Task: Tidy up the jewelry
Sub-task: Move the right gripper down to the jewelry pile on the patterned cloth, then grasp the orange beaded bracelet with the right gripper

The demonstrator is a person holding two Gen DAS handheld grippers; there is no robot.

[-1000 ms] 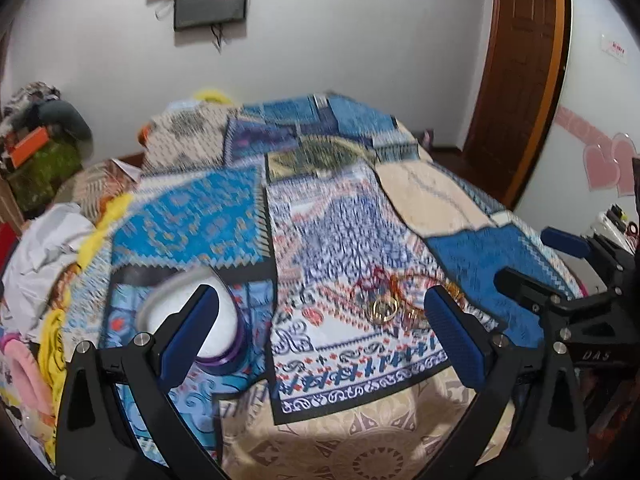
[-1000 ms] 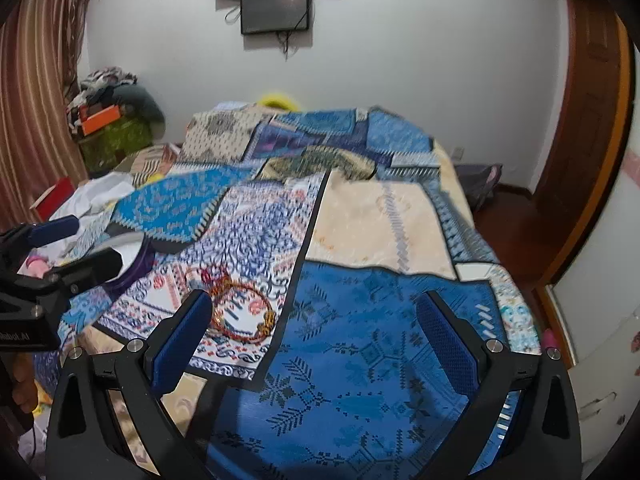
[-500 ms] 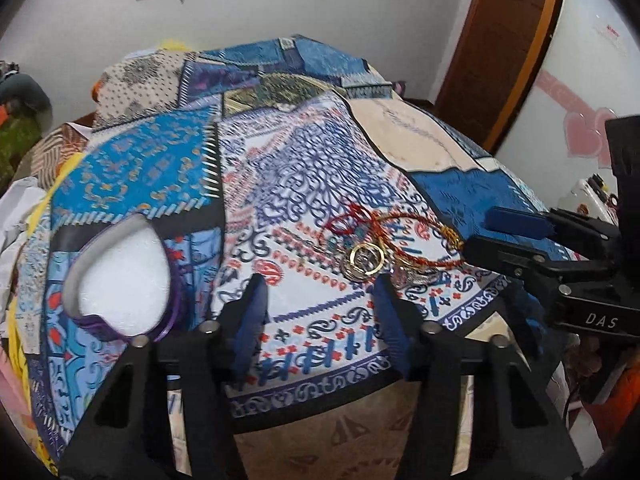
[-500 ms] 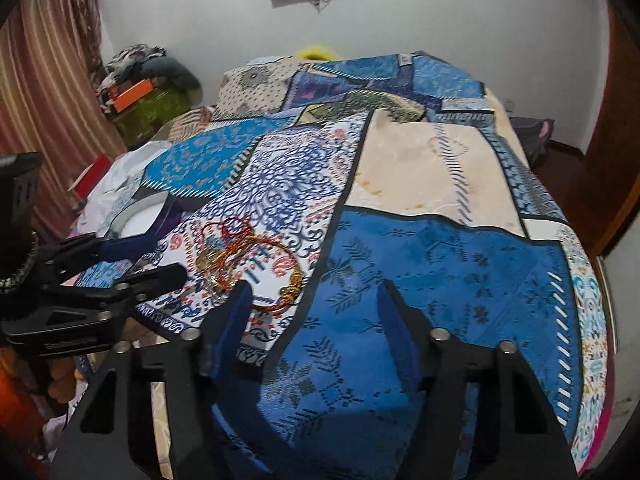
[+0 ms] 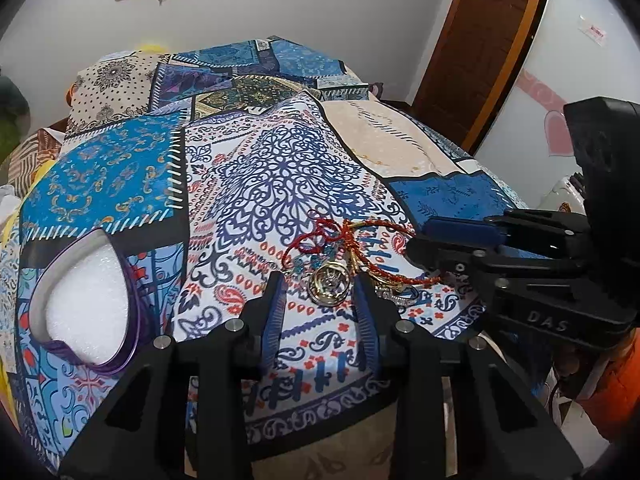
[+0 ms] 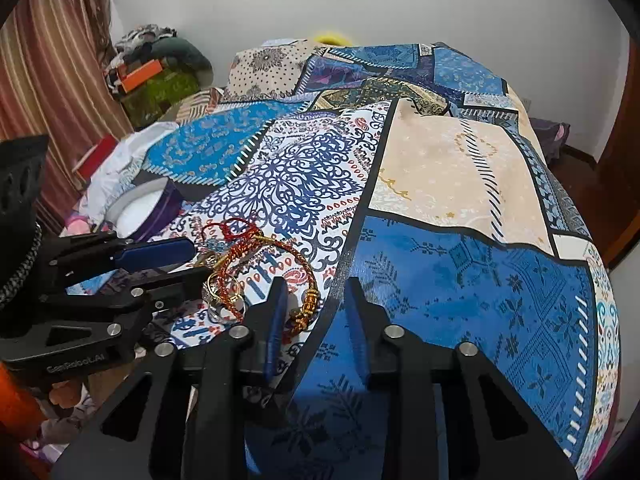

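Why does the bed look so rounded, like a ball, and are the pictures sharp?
Left wrist view: the fisheye lens bulges the bedspread and bends the door; the gold rings are fairly sharp; the corners go black. Right wrist view: same bulge, soft even room light, faint shadow under the right gripper, the braided bangle clear, and the edges smeared.
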